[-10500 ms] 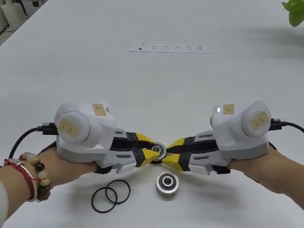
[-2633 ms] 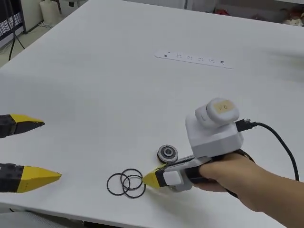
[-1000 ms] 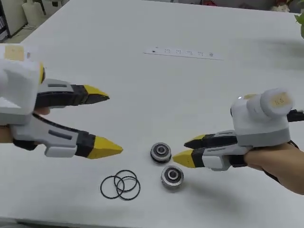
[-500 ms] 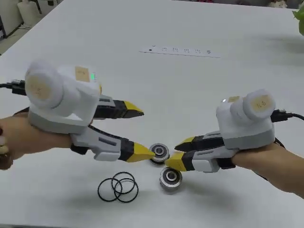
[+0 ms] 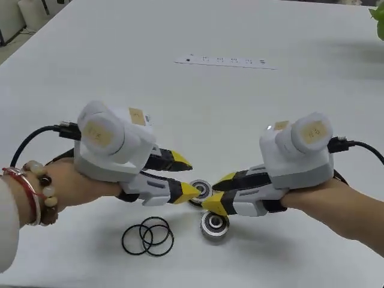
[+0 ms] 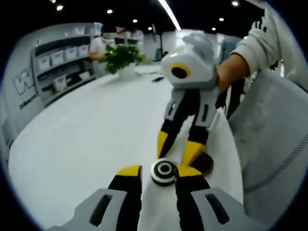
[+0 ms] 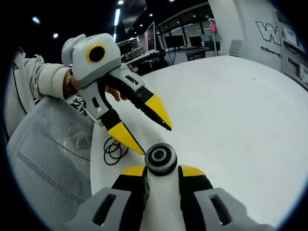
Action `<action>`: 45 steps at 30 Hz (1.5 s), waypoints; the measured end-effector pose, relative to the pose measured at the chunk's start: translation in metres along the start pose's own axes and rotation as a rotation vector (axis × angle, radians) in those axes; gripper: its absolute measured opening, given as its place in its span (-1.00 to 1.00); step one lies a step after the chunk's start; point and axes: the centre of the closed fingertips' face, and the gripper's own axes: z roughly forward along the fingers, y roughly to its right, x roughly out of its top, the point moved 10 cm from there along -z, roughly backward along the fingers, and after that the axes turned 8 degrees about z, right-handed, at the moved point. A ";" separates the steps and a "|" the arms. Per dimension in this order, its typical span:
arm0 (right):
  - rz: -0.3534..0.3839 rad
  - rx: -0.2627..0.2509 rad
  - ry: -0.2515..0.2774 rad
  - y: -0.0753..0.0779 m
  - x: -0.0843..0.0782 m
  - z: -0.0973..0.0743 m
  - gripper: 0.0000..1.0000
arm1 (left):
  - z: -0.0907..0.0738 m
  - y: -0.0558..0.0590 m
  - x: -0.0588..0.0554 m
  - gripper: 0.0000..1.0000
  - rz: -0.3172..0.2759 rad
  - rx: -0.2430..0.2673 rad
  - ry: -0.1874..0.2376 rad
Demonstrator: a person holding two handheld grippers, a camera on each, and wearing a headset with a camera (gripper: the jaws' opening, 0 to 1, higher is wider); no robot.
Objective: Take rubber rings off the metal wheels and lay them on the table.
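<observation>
The two hand-held grippers meet nose to nose over the white table point(image 5: 180, 108), close to its near edge. The left hand-held gripper point(image 5: 187, 176) comes in from the left side with its jaws spread. The upper yellow tip stands clear above, and the lower one touches the edge of a metal wheel point(image 5: 200, 190). The right hand-held gripper point(image 5: 216, 192) faces it from the right side. Its jaws are also parted, about as wide as the wheel, which sits right at its tips. I can't see either pair pinching it. In both gripper views the wheel shows between that view's own yellow tips, face on, with a dark band round its rim and a pale ring inside that. Whether it rests on the table or is lifted a little, I cannot tell.

A second metal wheel point(image 5: 214, 223) lies flat on the table just nearer the near edge, under the right hand-held gripper's lower jaw. To its left, also by the near edge, three black rubber rings point(image 5: 148, 236) lie overlapping one another, apart from both wheels.

Towards the far edge a white power strip point(image 5: 227, 60) lies flat, well away from the work. The person's left wrist wears a beaded bracelet point(image 5: 36, 198). A black cable runs off the back of each hand-held gripper. In the left gripper view a green plant point(image 6: 120, 55) stands on the table beyond.
</observation>
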 end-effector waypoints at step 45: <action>0.252 0.014 0.116 0.005 0.004 -0.006 -1.00 | 0.005 0.003 -0.011 -0.76 -0.011 0.004 0.002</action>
